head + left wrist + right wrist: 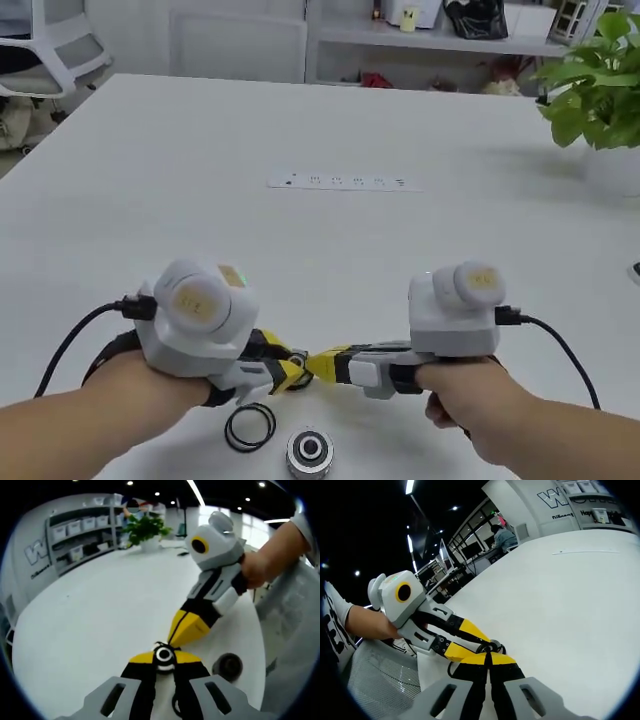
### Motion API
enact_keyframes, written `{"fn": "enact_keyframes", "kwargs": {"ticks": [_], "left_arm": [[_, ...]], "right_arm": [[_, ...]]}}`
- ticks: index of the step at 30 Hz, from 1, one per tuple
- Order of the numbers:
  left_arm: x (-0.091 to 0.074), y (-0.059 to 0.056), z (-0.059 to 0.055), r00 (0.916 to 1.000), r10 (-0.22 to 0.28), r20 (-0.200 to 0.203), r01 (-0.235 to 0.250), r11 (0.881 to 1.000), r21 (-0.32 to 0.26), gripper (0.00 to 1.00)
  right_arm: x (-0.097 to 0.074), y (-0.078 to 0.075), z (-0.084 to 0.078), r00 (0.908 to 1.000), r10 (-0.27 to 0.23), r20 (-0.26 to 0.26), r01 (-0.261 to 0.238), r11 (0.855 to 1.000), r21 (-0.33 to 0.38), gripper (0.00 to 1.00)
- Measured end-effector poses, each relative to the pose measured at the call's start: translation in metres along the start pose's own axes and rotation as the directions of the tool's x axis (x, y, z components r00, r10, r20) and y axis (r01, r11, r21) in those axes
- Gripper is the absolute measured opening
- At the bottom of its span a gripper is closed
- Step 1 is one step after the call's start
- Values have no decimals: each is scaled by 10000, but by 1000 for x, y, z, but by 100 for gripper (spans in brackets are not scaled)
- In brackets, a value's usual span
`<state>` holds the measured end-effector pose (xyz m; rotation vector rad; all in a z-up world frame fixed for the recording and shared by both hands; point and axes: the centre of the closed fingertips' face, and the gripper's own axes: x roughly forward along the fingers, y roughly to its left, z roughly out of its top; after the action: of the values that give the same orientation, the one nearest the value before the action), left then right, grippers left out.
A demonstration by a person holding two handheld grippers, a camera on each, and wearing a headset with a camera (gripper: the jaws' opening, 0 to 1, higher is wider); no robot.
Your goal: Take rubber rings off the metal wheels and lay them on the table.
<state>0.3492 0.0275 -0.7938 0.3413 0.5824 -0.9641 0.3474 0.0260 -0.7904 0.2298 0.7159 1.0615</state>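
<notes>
My left gripper (286, 372) is shut on a small metal wheel (164, 654) with a black rubber ring around it, held just above the white table (330, 260). From the right, my right gripper (313, 366) meets it tip to tip, with its yellow jaws pinched together on the ring at the wheel's rim (494, 645). Two loose black rubber rings (250, 427) lie overlapping on the table below the left gripper. A second metal wheel (310, 452) stands beside them near the front edge and appears again in the left gripper view (227, 666).
A white power strip (345, 182) lies flat in the middle of the table. A potted plant (600, 80) stands at the far right edge. A white chair (60, 50) and shelves sit beyond the table.
</notes>
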Motion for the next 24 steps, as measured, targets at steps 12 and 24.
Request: {"fn": "enact_keyframes", "kwargs": {"ticks": [12, 24], "left_arm": [[1, -3, 2, 10000, -84, 49, 84, 9999, 84, 13], [1, -3, 2, 9999, -95, 79, 94, 9999, 77, 13]], "right_arm": [[0, 6, 2, 9996, 276, 36, -276, 9996, -116, 0], [-3, 7, 3, 9990, 438, 93, -439, 9990, 115, 0]]}}
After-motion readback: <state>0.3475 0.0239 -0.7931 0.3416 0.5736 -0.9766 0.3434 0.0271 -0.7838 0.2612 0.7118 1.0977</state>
